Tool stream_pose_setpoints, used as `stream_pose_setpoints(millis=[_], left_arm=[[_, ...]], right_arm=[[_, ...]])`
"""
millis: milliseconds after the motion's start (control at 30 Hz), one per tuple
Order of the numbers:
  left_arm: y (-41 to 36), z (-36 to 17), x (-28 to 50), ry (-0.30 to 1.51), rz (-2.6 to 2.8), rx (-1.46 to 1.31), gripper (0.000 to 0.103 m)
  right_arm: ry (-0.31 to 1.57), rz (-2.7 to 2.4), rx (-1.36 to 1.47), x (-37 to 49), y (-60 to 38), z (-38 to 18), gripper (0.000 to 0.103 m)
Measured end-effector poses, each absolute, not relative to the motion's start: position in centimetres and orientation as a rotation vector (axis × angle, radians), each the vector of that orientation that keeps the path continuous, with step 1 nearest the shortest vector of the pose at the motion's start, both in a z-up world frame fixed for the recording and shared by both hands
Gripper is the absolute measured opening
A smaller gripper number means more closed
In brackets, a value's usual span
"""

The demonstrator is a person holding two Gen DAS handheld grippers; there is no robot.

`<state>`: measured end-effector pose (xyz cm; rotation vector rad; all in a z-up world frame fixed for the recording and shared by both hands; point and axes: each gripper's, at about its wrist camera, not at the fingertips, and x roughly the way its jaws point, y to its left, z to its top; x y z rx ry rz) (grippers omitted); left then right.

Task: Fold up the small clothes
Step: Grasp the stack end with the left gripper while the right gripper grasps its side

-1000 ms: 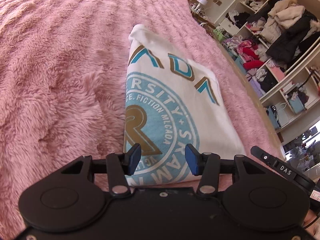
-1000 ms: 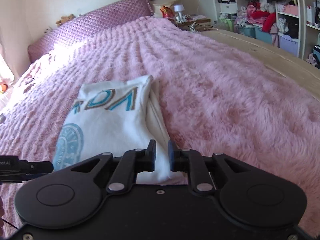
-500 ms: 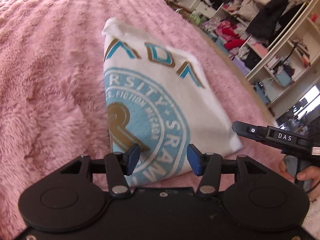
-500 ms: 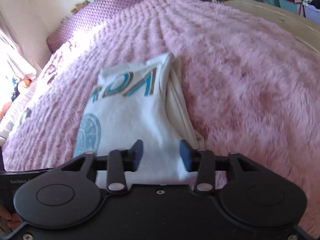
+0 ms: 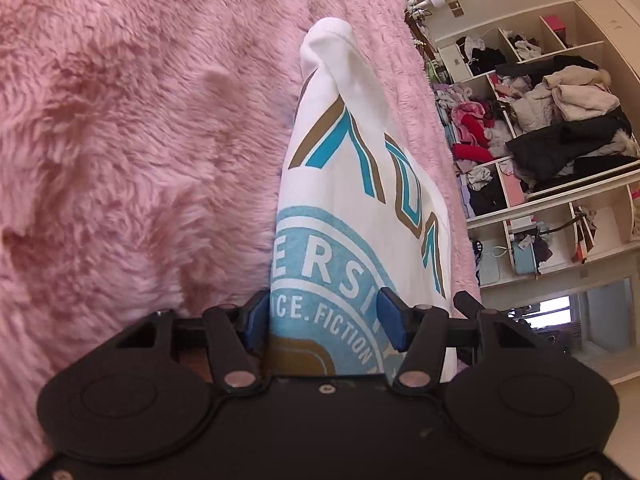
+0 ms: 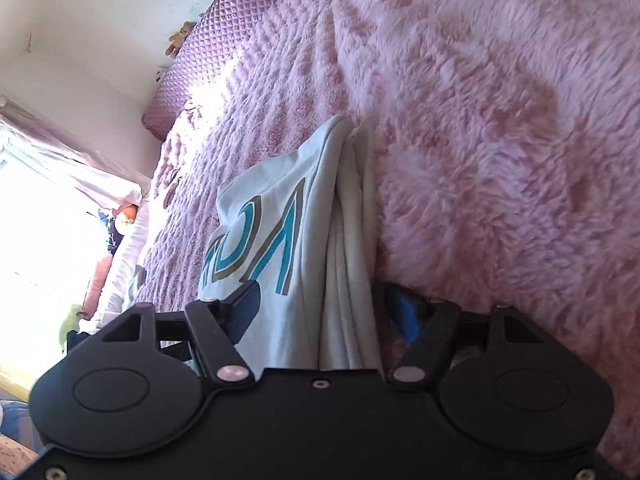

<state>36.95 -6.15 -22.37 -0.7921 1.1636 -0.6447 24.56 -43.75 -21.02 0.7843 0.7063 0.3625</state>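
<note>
A folded white T-shirt with a blue and gold print lies on the pink fluffy blanket. My left gripper straddles its near left edge. One blue pad sits in the fur beside the cloth and the other over the print. Its jaws are opening and do not pinch the cloth. In the right wrist view the T-shirt shows its stacked layers along the right edge. My right gripper straddles that edge with one pad over the top layer and one down in the fur. Its jaws are also opening.
Open shelves crammed with clothes stand beyond the bed's right side. A quilted purple headboard and a bright window lie at the far end. The blanket spreads wide on both sides of the T-shirt.
Both grippers have pushed forward and down onto the shirt's near edge and rolled sideways. The right jaws went from almost shut to wide apart; the left jaws widened a little.
</note>
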Motion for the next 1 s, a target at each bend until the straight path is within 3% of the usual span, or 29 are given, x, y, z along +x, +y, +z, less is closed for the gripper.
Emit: stream_pose_setpoints(millis=[400, 467, 533, 633, 833, 1000], left_arm=[[-8.9, -22.9, 39.4, 1.205, -0.567, -0.888, 0.059], [-9.1, -22.0, 39.1, 1.191, -0.558, -0.843, 0.056], [-9.6, -20.8, 38.8, 1.170, -0.550, -0.771, 0.038], [-10.5, -19.1, 38.6, 1.150, -0.523, -0.718, 0.029], [-11.6, -15.0, 37.8, 1.103, -0.584, -0.622, 0.025], [-8.9, -11.7, 36.4, 1.021, -0.610, -0.596, 0.025]], right_arm=[[0.760, 0.326, 0.638, 28.1, -39.2, -20.5, 0.073], [0.761, 0.269, 0.603, 28.2, -38.5, -19.7, 0.060], [0.772, 0.231, 0.548, 28.3, -37.8, -18.9, 0.042], [0.789, 0.157, 0.503, 28.4, -37.1, -17.2, 0.029], [0.786, 0.056, 0.333, 27.3, -33.8, -13.1, 0.026], [0.758, 0.123, 0.403, 26.5, -32.6, -9.9, 0.023]])
